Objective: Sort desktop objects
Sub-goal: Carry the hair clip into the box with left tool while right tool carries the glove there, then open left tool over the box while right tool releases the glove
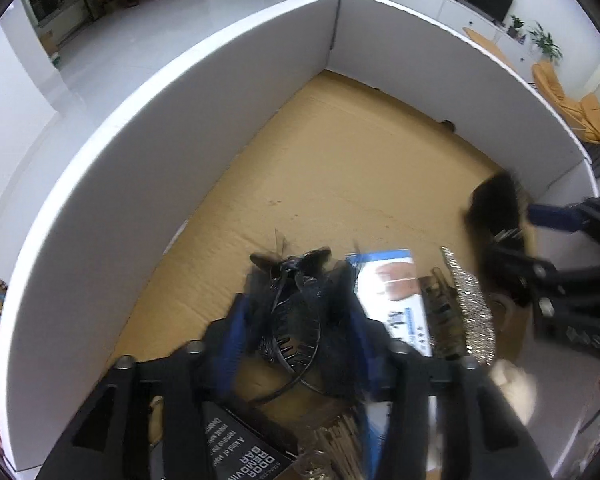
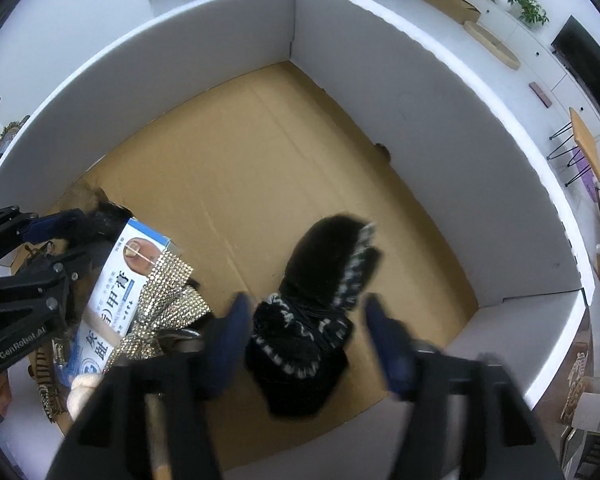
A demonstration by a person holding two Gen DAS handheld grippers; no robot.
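Note:
My left gripper (image 1: 296,300) is closed around a black hair claw with a mesh bow (image 1: 292,308) low over the cardboard floor (image 1: 340,168). It also shows at the left of the right wrist view (image 2: 80,224). My right gripper (image 2: 304,312) is open, its blue fingers (image 2: 232,332) on either side of a black furry hair piece with a rhinestone strip (image 2: 316,308) lying on the cardboard. A blue and white ointment box (image 2: 120,288) lies between the grippers, with a silver rhinestone bow (image 2: 168,292) on it.
White foam walls (image 2: 420,128) enclose the cardboard floor on all sides. A black box with white lettering (image 1: 244,448), a leopard hair clip (image 1: 440,312) and a sparkly clip (image 1: 472,308) lie near the left gripper. Bare cardboard stretches toward the far corner.

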